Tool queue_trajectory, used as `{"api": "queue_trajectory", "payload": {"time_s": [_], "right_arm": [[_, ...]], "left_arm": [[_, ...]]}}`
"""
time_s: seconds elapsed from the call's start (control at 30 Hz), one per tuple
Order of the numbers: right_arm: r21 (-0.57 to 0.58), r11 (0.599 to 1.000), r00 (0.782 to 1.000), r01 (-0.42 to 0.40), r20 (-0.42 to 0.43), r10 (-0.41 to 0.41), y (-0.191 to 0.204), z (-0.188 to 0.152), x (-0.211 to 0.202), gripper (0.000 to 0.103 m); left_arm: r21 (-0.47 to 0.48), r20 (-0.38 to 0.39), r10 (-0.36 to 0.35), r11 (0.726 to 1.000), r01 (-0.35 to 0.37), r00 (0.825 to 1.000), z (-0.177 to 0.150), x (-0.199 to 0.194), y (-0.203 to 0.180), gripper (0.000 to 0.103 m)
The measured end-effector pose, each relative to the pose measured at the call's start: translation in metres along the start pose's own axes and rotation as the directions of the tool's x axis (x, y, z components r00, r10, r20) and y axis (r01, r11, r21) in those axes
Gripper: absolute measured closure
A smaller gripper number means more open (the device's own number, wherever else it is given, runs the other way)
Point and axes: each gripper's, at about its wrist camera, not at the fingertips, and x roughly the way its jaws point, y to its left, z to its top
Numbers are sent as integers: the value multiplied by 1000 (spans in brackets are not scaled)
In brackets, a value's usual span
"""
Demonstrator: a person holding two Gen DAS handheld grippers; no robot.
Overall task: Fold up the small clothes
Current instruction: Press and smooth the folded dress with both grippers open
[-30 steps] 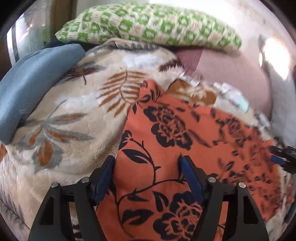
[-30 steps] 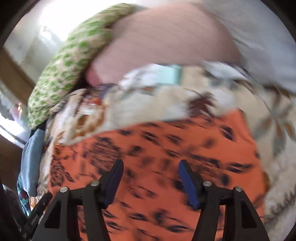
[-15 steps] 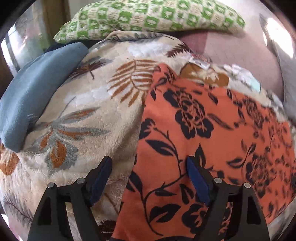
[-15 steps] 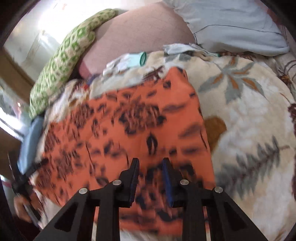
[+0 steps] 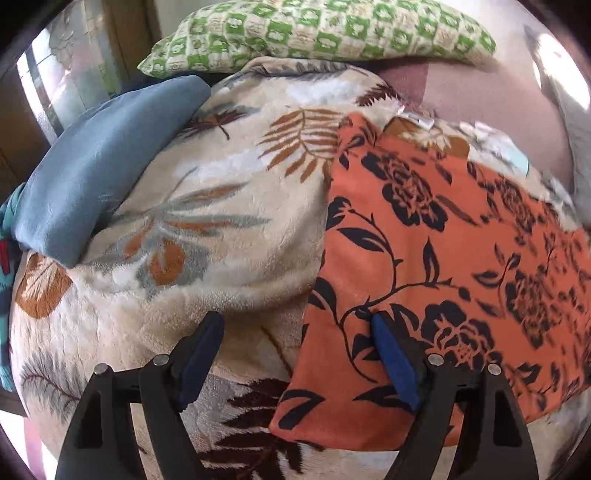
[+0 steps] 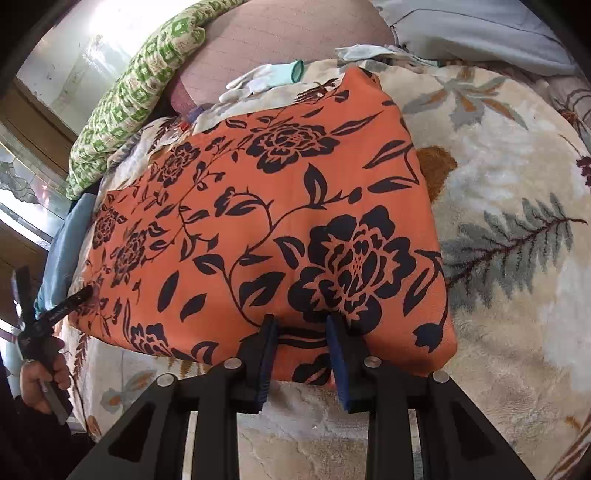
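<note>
1. The orange floral garment [image 6: 266,221] lies spread flat on a cream leaf-print blanket [image 5: 207,206] covering a bed; its black rose-and-vine print faces up, and its near hem runs close to the bed's near edge.
2. The right gripper [image 6: 301,332] sits at that near hem. Its blue-padded fingers [image 6: 266,354] stand a narrow gap apart with the cloth's edge between them; whether they actually pinch the fabric cannot be told.
3. The left gripper [image 5: 297,349] hovers at the garment's left edge with its fingers [image 5: 201,354] spread wide. One finger is over the bare blanket, the other over the orange cloth, clamping nothing.
4. In the right wrist view, the left gripper [image 6: 66,306] shows at the garment's far side, held by the person's hand [image 6: 40,380].
5. Toward the head of the bed lie a green-checked pillow [image 5: 317,33], a blue pillow [image 5: 99,162] and a pink cushion [image 6: 280,40].
6. A pale glove with a teal cuff [image 6: 266,77] lies on the blanket just beyond the garment's far edge.
</note>
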Motion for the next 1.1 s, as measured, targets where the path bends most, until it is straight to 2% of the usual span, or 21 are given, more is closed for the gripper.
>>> {"api": "queue_trajectory", "payload": {"time_s": [0.1, 0.13, 0.23, 0.3, 0.4, 0.57, 0.67, 0.77, 1.1], "right_arm": [[62, 997, 999, -36, 14, 35, -9, 0, -7, 72], [75, 996, 999, -43, 29, 41, -9, 2, -9, 72], [39, 998, 994, -47, 98, 43, 12, 7, -17, 72], [0, 998, 989, -68, 129, 67, 28, 9, -21, 72], [-35, 994, 987, -104, 120, 108, 51, 12, -8, 72], [-64, 997, 999, -35, 31, 37, 64, 8, 24, 69], [-66, 997, 998, -49, 43, 51, 62, 9, 28, 69], [-38, 996, 995, -81, 47, 83, 53, 8, 28, 69], [-79, 994, 996, -70, 50, 75, 59, 7, 28, 67]], "left_arm": [[38, 82, 45, 998, -48, 996, 1, -16, -10, 20], [43, 103, 39, 998, -43, 994, 1, -21, -14, 20], [45, 170, 41, 998, -50, 985, 3, -34, -27, 20], [92, 193, 23, 995, -41, 981, 2, -37, -45, 19], [174, 165, 7, 984, -36, 986, -5, -29, -71, 18], [222, 81, 29, 974, -46, 996, -14, -4, -91, 18], [245, 110, 49, 967, -75, 993, -15, -1, -97, 15], [230, 110, 38, 971, -62, 993, -15, 2, -95, 12], [243, 132, 44, 967, -75, 990, -18, 2, -96, 10]]}}
